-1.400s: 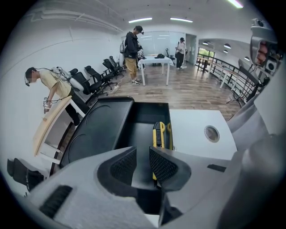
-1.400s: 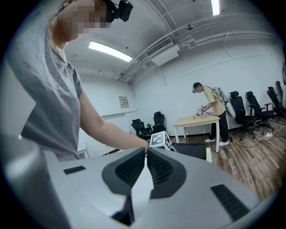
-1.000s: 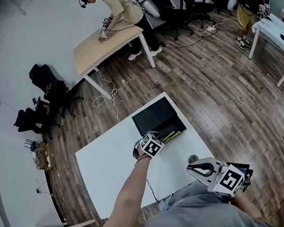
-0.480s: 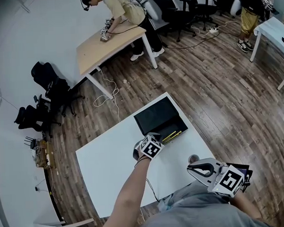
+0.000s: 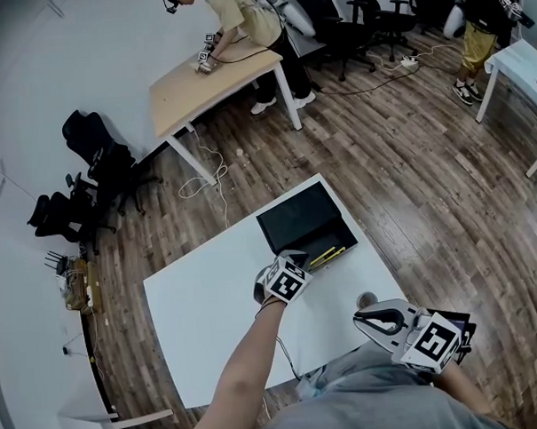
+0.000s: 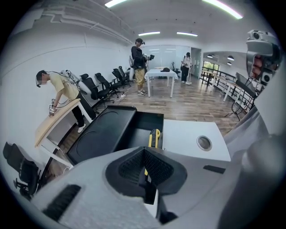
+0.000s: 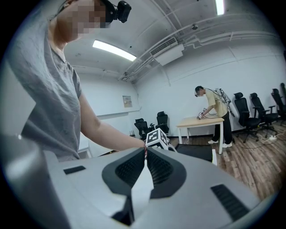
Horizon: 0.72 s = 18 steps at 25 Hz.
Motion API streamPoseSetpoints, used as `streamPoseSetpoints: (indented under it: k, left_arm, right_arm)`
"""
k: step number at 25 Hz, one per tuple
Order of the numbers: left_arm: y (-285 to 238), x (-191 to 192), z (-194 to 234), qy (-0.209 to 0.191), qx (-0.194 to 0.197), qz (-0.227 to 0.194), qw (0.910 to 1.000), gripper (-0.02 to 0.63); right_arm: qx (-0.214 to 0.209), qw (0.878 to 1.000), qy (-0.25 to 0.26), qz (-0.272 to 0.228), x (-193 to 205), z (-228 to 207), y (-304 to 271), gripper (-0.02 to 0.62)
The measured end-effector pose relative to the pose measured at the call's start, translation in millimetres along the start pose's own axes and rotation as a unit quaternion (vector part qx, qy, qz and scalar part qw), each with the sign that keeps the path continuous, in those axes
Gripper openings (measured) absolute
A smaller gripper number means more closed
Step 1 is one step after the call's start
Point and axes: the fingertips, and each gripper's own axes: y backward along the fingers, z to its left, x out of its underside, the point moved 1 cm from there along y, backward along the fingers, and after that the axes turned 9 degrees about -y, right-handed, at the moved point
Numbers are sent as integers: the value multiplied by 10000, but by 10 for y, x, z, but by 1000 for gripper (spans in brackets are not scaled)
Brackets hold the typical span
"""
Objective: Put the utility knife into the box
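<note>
Knife [image 6: 154, 136] is in the box [image 6: 134, 129]! Yellow-and-black, lying lengthwise in the tray, close along the right-hand wall as the left gripper view has it; can't tell if it touches that wall. Lid [image 6: 103, 129] lies open flat, left of the tray.

Left gripper [image 6: 144, 151] sits just short of the box's near edge, low over the white worktop [image 5: 210, 301]. Its jaws are pressed together at the tips w/ nothing between them: the yellow seen past them is the knife, apart from the pads and resting in the tray.

Right gripper [image 7: 146, 154] is off to the person's right, near the body and well apart from the box. Jaws together there too, empty, aimed across at the left arm, not at the work.

So by my read the drop looks done, and what's in hand is the getaway. To do it well:
- Pull the left gripper straight back and up, along the line it points.
- Don't sweep sideways. The tray's near wall is right in front of the tips, and a nudge could slide the whole box on that smooth top.
- Keep the jaws together while clearing, so neither one hooks the rim.
- Mind the round hole [image 6: 204, 142] in the worktop, to the right of the box. It's no obstacle, just nothing to drag across.

If the lid needs closing after, that's prob. a 2-gripper job: one steadies the tray, the other tips the lid over. Knife sits low enough, I'd guess, not to foul it.
</note>
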Motion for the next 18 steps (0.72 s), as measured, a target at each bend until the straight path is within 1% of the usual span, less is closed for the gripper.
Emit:
streamPoseSetpoints:
  k: [8,12,15,18]
  left_arm:
    - [178,-54,-65,218,-160,-455,9986,17]
    - [285,-67,-112,281,-275,-714,9967,17]
    - [371,-70,-159,402,-301,-924,9945,17]
    - [469,-76,-208,450,-351,-1033,9930,17]
  right_arm:
    - [-66,10000,38,22,5,44,-45,32]
    - [-92,9999,39,51,31,66,-62,32]
    - [-126,9999,22,82,44,86,-85,32]
    - [-159,9998,28,86,43,105,-106,32]
